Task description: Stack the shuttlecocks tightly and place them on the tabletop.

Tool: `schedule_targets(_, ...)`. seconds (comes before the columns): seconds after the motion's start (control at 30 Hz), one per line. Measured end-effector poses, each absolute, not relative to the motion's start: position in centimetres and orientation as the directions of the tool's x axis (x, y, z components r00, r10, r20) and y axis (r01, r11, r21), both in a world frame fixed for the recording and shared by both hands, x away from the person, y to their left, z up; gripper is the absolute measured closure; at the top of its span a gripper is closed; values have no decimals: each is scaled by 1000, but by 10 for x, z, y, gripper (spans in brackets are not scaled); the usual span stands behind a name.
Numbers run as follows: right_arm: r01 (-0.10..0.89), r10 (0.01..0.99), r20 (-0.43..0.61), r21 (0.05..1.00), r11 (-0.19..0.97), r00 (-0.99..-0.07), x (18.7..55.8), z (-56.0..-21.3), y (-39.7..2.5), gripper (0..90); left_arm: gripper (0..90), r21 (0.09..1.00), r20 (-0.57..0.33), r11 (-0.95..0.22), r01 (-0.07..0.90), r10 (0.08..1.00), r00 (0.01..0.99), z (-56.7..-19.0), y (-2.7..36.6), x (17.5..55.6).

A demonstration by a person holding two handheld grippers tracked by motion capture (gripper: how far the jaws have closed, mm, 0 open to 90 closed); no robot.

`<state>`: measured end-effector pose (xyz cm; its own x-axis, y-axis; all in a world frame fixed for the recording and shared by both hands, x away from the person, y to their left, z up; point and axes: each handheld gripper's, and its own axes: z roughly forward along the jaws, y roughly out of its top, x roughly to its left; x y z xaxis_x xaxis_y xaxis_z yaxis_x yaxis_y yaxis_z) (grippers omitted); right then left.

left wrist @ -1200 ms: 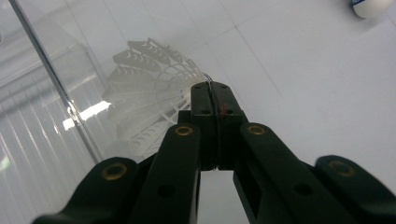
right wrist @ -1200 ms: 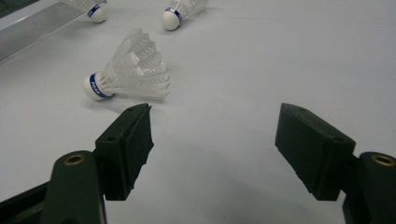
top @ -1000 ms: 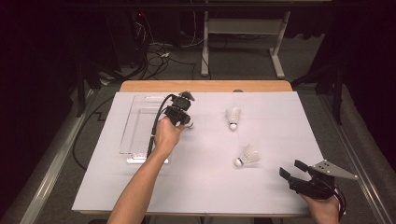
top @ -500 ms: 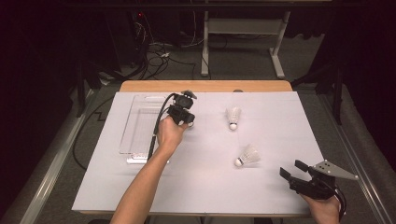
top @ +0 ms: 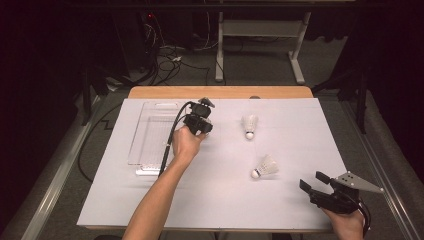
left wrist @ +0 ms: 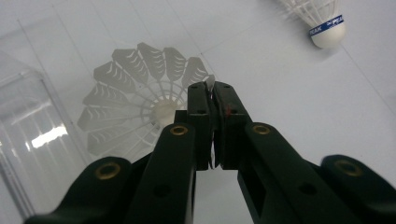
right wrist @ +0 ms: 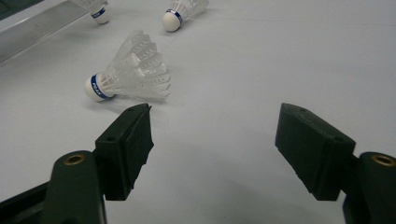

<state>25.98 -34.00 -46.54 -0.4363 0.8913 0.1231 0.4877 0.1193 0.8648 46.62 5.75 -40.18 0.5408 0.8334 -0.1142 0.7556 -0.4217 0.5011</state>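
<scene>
Pinching the feather rim of a white shuttlecock (left wrist: 140,100), the left hand-held gripper (left wrist: 212,93) has its two black jaws pressed together on one edge of the skirt. Seen along the jaws, the open skirt faces the camera and the cork sits at its centre beyond, so its long axis runs away from the left hand-held gripper, cork end pointing at the white sheet on the bench (top: 300,125). A clear plastic tray (top: 150,132) lies just beside it on the left. A second shuttlecock (top: 249,125) lies well apart, cork toward the person. A third shuttlecock (top: 265,167) rests on its side, cork pointing left, near the right hand-held gripper (top: 312,182), whose jaws stand wide apart, holding nothing.
</scene>
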Motion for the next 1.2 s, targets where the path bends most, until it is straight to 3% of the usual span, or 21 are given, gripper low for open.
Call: schedule_targets(1.2, 488, 889, 127, 865, 117, -440, 260, -465, -340, 276, 835, 510, -151, -452, 732, 791, 593, -409, 33, 467)
